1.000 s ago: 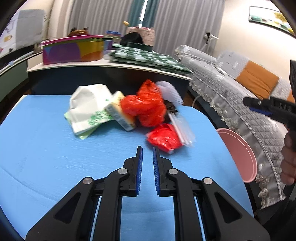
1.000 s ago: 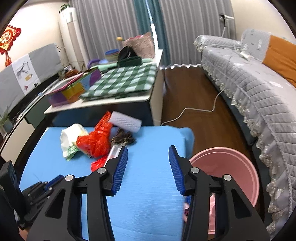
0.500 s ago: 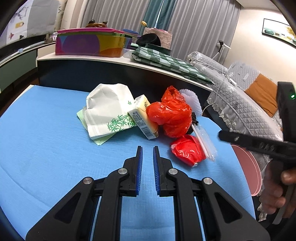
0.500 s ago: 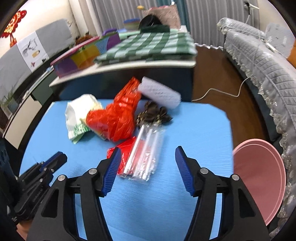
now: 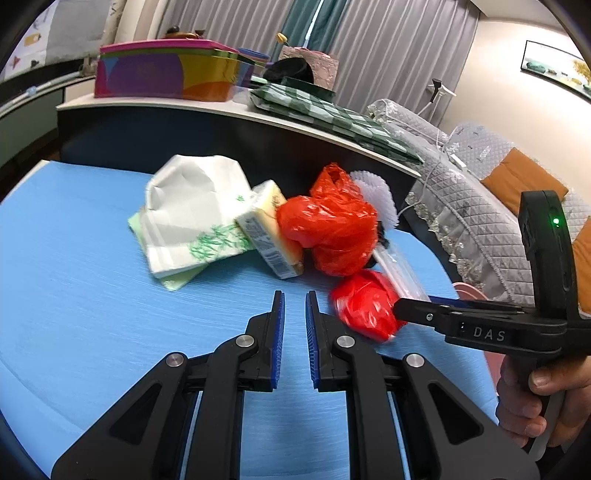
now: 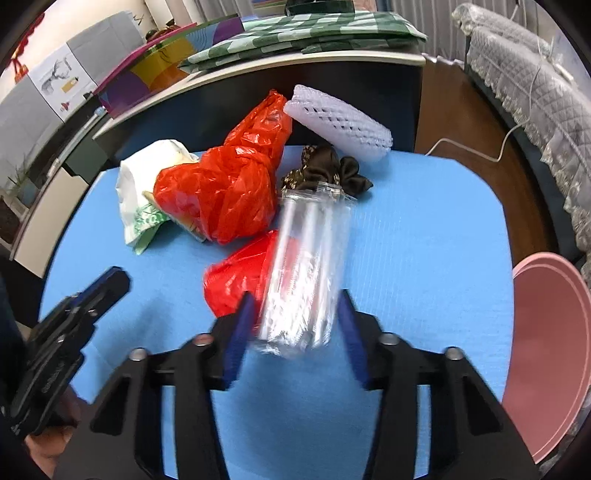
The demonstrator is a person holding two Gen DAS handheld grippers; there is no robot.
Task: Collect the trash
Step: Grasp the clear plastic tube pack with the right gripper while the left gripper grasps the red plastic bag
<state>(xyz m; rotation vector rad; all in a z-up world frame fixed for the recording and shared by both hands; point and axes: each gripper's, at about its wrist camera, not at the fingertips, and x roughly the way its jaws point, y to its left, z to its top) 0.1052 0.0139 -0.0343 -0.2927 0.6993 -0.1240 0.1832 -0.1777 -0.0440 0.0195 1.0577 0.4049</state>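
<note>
A trash pile lies on the blue table (image 5: pixel 92 302): a white paper bag (image 5: pixel 192 206), a yellow carton (image 5: pixel 273 229), a big red plastic bag (image 6: pixel 229 184), a small red bag (image 5: pixel 365 306), a clear packet of straws (image 6: pixel 306 273), a brown scrunchie (image 6: pixel 325 173) and a white foam net (image 6: pixel 336 122). My right gripper (image 6: pixel 299 332) is open with its jaws on either side of the near end of the straw packet. My left gripper (image 5: pixel 293 343) is nearly shut and empty, just short of the pile.
A pink bin (image 6: pixel 550 343) stands off the table's right edge. Behind the table is a dark sideboard (image 5: pixel 184 129) with a colourful box (image 5: pixel 162 74) and a green checked cloth (image 6: pixel 303 33). A grey sofa (image 5: pixel 480 177) is at the right.
My right gripper has come forward from beside the pink bin to the pile and now straddles the straw packet. My left gripper has edged closer to the pile, jaws unchanged.
</note>
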